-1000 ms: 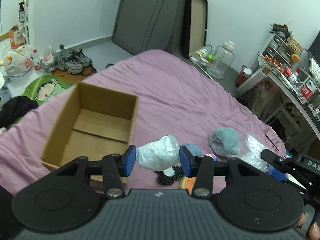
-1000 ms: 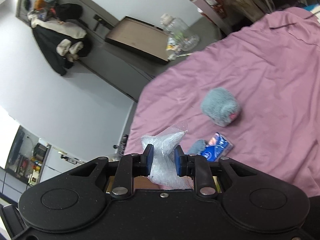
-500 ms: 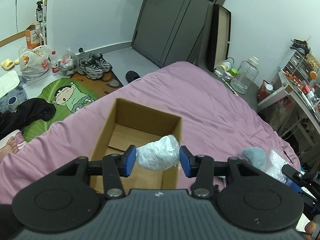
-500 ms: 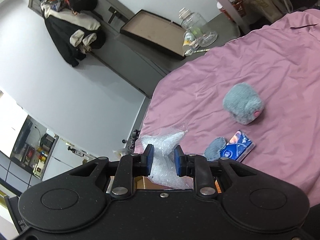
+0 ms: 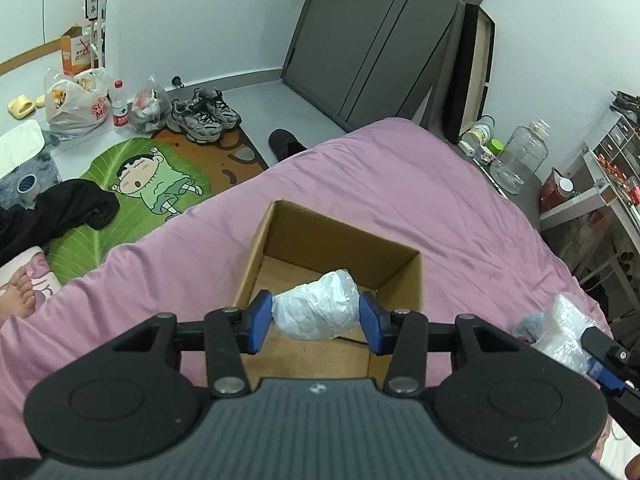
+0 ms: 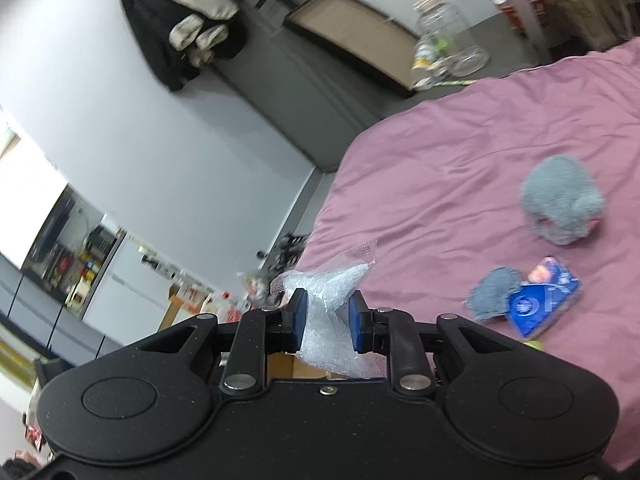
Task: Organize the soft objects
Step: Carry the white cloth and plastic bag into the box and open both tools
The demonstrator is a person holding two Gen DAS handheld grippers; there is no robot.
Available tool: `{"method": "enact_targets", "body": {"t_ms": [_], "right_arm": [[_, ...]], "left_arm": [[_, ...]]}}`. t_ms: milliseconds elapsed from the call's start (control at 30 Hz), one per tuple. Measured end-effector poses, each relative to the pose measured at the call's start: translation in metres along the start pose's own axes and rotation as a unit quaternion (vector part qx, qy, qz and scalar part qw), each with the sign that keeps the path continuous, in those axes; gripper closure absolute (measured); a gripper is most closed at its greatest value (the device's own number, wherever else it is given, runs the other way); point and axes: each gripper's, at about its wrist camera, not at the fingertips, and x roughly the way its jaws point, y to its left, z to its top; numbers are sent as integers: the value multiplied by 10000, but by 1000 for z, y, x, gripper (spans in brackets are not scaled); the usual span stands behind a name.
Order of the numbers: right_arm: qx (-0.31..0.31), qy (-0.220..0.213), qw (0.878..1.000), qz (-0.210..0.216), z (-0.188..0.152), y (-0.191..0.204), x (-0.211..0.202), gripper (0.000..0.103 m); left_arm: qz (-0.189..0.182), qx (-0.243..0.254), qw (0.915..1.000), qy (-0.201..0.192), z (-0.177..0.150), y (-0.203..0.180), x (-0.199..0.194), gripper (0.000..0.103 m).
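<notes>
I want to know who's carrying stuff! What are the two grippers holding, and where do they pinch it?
The left gripper pinches a white crumpled bundle by its two ends. The right gripper pinches a clear plastic bag around its middle.

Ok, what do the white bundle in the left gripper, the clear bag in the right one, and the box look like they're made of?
White bundle: looks like crumpled paper or thin plastic, matte and creased; hard to tell which.
Clear bag: thin glossy plastic film, see-through, with a pebbly, bubble-like filling.
Box: brown corrugated cardboard, matte, with raw cut edges and folded bottom flaps.
</notes>
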Motion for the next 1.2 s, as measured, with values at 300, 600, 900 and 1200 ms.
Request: {"method": "enact_targets", "body": {"t_ms": [300,600,900,1200], "right_arm": [[-142,279,9993,225,-5,20,28,81],[-127,474,9980,396,-5,30,52,81],[-222,638,9969,397,-9,58,93,81],[-378,611,9961,519,-8,71,109,55]], "left_arm": [[-9,-1,9999,135,12,-1,32,57],[196,-46,9998,61,20,-2,39,43],[506,-107,9986,-56,27,3,17,40],[917,-72,9958,-2,22,1,2,36]]}}
